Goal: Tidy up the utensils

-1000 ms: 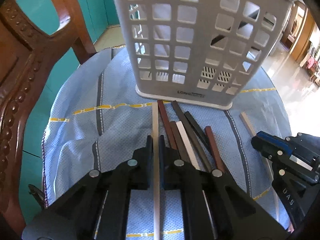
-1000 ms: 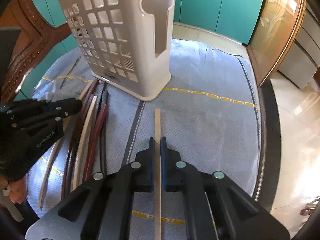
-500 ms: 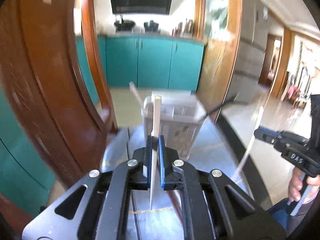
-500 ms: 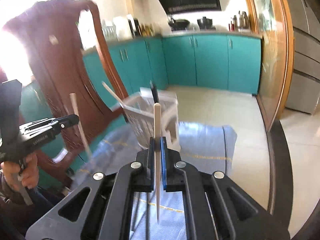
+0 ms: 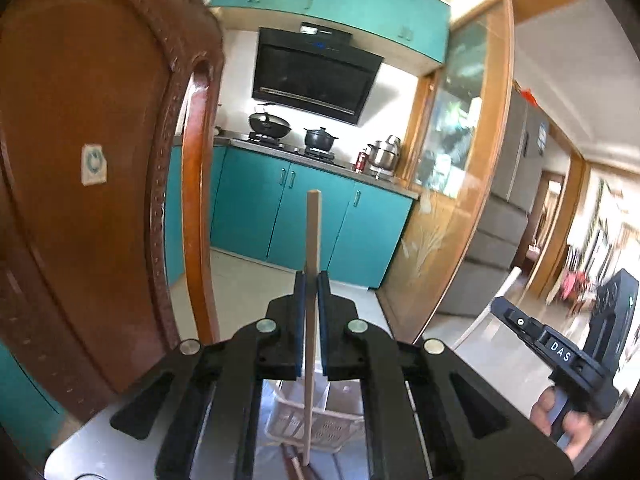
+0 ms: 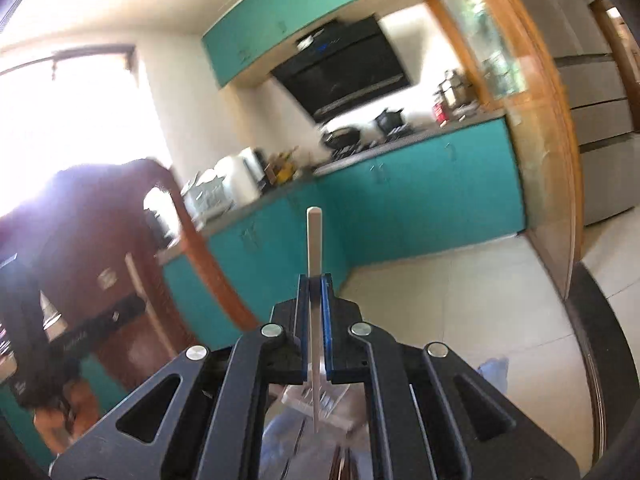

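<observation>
The left tool (image 5: 311,280) is clamped narrowly on a flat, pale wooden chopstick (image 5: 312,240), which stands upright between its blue-lined pads and pokes out above and below them. The right tool (image 6: 315,284) grips a similar whitish chopstick (image 6: 313,240) the same way, its rounded end up. Below each tool sits a white perforated plastic utensil basket (image 5: 328,428), with the lower tip of each chopstick over it. Dark sticks (image 5: 294,460) lie just beside the basket on the surface. A carved reddish-brown wooden chair (image 5: 88,184) rises to the left. Beyond are glossy teal kitchen cabinets (image 5: 312,216).
</observation>
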{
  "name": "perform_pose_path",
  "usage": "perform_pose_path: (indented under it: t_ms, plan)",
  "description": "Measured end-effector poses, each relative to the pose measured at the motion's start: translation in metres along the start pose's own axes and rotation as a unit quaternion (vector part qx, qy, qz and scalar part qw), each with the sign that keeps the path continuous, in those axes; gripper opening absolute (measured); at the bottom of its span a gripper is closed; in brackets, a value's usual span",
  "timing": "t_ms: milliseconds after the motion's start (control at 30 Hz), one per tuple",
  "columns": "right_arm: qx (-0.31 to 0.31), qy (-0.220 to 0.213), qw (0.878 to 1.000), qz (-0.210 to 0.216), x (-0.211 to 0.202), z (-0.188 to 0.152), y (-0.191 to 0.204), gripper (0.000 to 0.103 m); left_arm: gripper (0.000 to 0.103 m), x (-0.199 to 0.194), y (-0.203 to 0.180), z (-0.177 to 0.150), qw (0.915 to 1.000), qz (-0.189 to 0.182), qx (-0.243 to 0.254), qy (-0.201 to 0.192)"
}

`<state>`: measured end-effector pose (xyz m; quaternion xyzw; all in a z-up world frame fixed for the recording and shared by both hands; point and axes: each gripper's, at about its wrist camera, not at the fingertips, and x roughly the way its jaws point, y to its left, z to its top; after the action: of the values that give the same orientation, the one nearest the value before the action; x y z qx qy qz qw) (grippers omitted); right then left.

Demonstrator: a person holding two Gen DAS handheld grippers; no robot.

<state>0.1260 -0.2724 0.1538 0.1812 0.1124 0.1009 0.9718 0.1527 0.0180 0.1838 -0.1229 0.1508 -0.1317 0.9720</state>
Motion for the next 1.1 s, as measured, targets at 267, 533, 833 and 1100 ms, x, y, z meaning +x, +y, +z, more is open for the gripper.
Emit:
perform_pose_path:
  t_ms: [267, 533, 833, 1100]
  plan:
    - [-0.047, 0.036, 0.997, -0.054, 0.054, -0.036, -0.002, 0.007, 0.006, 0.062, 0.016, -0.008, 0.9967, -0.020, -0.079, 0.002]
    - [-0.091, 0.080, 0.991, -0.059, 0.074, -0.071, -0.004, 0.006, 0.004, 0.120, 0.003, -0.051, 0.9977, 0.040, -0.036, 0.042]
    - [-0.098, 0.101, 0.989, -0.039, 0.068, -0.092, -0.003, 0.011, 0.004, 0.136, -0.005, -0.111, 0.9916, 0.068, 0.022, 0.108]
    - [-0.125, 0.051, 0.990, -0.037, 0.021, -0.097, -0.004, 0.046, 0.004, 0.093, 0.006, -0.140, 0.9910, 0.068, 0.054, 0.102]
